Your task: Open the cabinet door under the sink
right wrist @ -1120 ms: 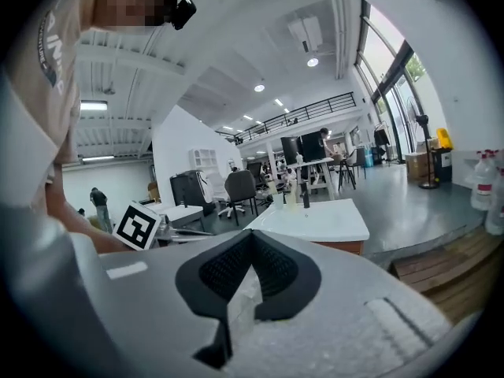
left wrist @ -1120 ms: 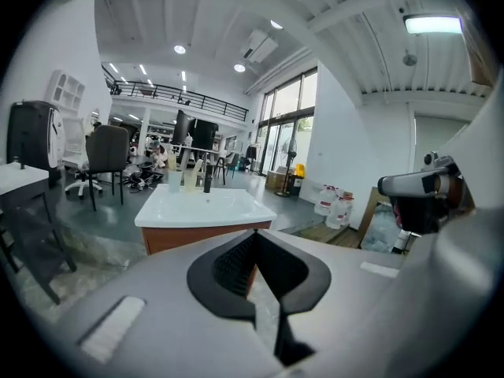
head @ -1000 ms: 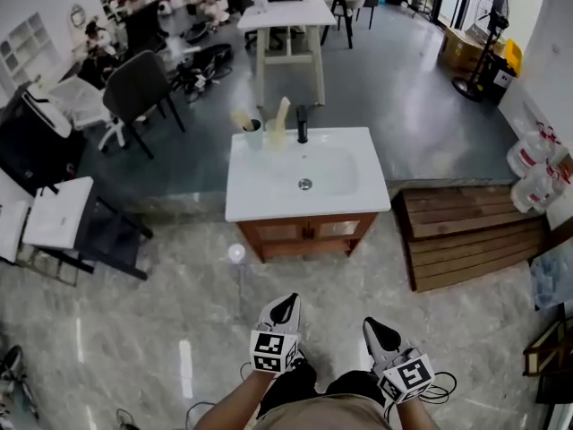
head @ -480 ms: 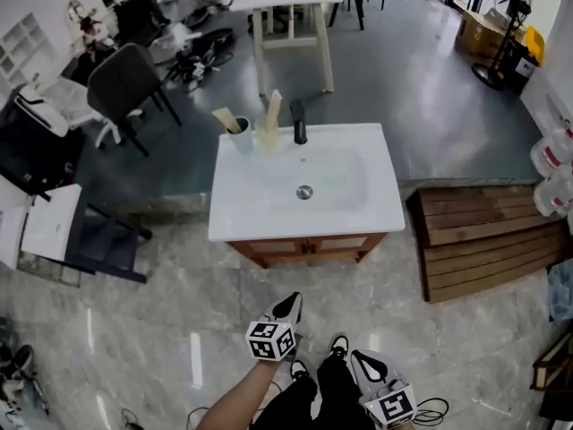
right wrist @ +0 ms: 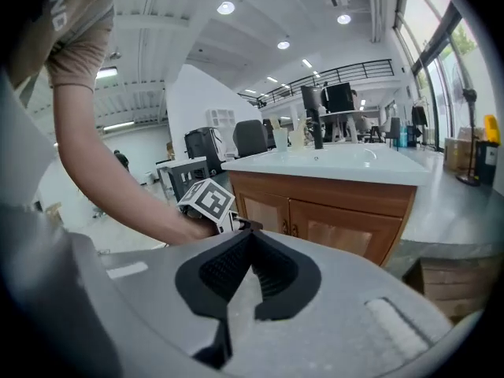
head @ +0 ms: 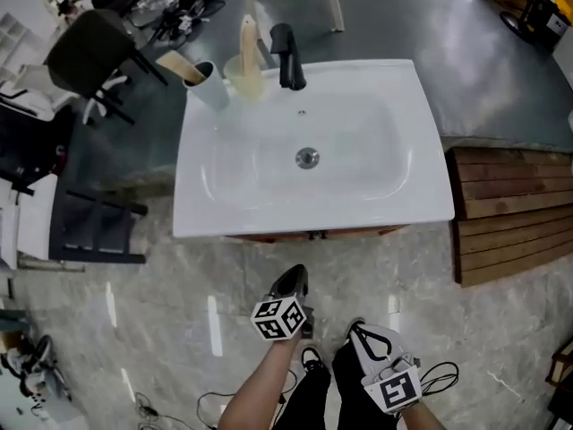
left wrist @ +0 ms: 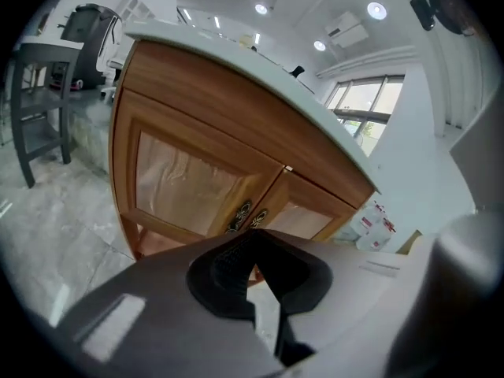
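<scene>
Both claws are pinched together on nothing: the left gripper (left wrist: 250,246) and the right gripper (right wrist: 248,239). Just ahead of the left tips, slightly above, 2 small metal handles (left wrist: 248,216) sit side by side at the seam of the 2 cabinet doors (left wrist: 185,183), both closed. The doors look like stiff, hinged wood that should swing lightly. The handles are the place to pinch, though likely slick and narrow, so the jaws must part first. The pale inset panels look thin and are best avoided. Beyond, the sink top (left wrist: 236,53) overhangs.
</scene>
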`<action>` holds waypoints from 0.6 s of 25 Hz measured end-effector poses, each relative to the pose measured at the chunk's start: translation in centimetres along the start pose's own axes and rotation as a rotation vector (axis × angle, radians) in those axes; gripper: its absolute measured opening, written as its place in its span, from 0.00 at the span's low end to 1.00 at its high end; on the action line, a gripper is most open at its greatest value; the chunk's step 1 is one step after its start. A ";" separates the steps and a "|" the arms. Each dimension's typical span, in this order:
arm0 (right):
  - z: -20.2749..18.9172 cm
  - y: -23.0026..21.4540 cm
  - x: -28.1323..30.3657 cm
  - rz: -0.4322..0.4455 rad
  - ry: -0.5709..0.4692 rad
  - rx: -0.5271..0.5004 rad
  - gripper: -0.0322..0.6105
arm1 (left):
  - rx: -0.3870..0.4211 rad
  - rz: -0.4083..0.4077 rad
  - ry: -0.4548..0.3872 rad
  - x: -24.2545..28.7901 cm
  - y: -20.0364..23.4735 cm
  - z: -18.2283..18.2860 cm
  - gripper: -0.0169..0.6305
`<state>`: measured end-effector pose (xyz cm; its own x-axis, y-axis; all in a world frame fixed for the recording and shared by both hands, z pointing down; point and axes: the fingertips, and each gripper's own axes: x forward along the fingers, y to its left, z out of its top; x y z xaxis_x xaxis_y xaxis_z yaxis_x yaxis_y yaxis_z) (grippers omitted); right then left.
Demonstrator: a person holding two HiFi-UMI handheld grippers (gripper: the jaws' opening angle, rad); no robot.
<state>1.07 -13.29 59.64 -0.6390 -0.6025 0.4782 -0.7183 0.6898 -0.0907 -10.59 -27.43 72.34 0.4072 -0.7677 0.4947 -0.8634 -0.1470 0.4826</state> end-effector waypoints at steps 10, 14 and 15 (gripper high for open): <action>-1.9 0.5 5.1 0.055 -0.008 -0.009 0.05 | -0.605 -0.225 -0.139 5.4 2.6 -0.6 0.06; -3.2 0.3 4.3 0.047 -0.012 0.065 0.05 | -0.784 -0.283 -0.171 6.6 3.5 -0.8 0.14; -3.7 0.3 4.2 0.045 -0.008 0.072 0.05 | -0.813 -0.267 -0.172 7.0 4.2 -1.1 0.20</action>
<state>-0.83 -14.16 64.82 -0.6730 -0.5749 0.4654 -0.7066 0.6856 -0.1749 -11.02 -32.73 78.67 0.4584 -0.8643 0.2068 -0.2382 0.1047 0.9656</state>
